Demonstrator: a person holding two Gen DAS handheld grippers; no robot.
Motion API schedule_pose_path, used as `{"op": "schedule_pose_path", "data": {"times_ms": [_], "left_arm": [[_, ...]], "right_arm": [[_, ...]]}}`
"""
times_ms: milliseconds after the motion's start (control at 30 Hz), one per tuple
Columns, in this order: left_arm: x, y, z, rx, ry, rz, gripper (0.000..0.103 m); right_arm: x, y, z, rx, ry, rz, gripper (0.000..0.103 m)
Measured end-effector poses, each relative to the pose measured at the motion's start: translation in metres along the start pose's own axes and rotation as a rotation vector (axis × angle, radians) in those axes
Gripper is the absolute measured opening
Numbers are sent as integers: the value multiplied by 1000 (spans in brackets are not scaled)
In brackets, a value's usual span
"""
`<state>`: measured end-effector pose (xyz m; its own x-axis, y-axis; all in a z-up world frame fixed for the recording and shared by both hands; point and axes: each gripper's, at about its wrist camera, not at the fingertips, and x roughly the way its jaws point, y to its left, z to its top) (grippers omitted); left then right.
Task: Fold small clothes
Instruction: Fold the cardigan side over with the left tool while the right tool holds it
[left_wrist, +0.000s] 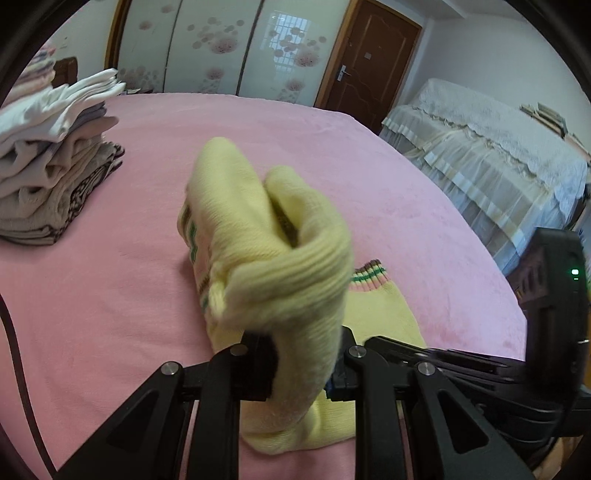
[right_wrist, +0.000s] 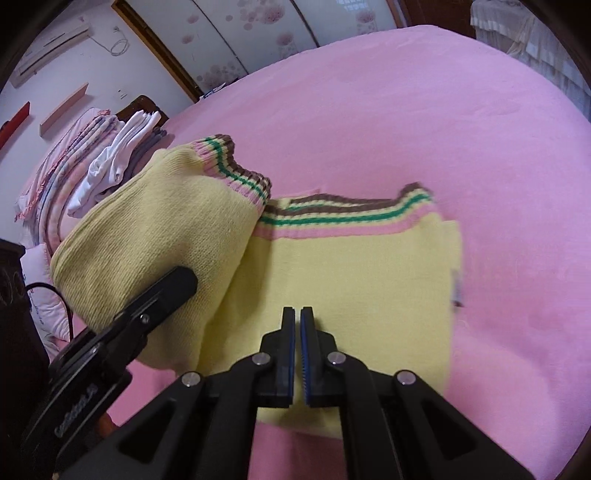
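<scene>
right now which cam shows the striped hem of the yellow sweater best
The right wrist view: the yellow sweater lies spread, its striped hem in full view. The left wrist view shows only a small corner of it behind bunched fabric.

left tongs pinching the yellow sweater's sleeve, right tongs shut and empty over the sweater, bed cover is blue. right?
One thing is off: the bed cover is pink, not blue, as the right wrist view shows plainly. The rest holds: the left tongs grip a lifted fold of the yellow sweater, and the right tongs are shut with nothing between them, over the flat part of the sweater.
</scene>
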<state>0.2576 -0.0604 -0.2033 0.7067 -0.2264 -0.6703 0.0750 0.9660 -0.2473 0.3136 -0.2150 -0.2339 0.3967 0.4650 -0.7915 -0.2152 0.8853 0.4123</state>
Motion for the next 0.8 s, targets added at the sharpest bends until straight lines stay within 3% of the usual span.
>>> {"op": "schedule_pose_path", "data": {"times_ms": [400, 800], "left_arm": [[22, -60, -20, 140, 39, 61, 19], [15, -78, -31, 199, 0, 112, 19]], "right_arm": [[-31, -51, -11, 65, -31, -4, 3], [-42, -62, 14, 150, 5, 72, 4]]}}
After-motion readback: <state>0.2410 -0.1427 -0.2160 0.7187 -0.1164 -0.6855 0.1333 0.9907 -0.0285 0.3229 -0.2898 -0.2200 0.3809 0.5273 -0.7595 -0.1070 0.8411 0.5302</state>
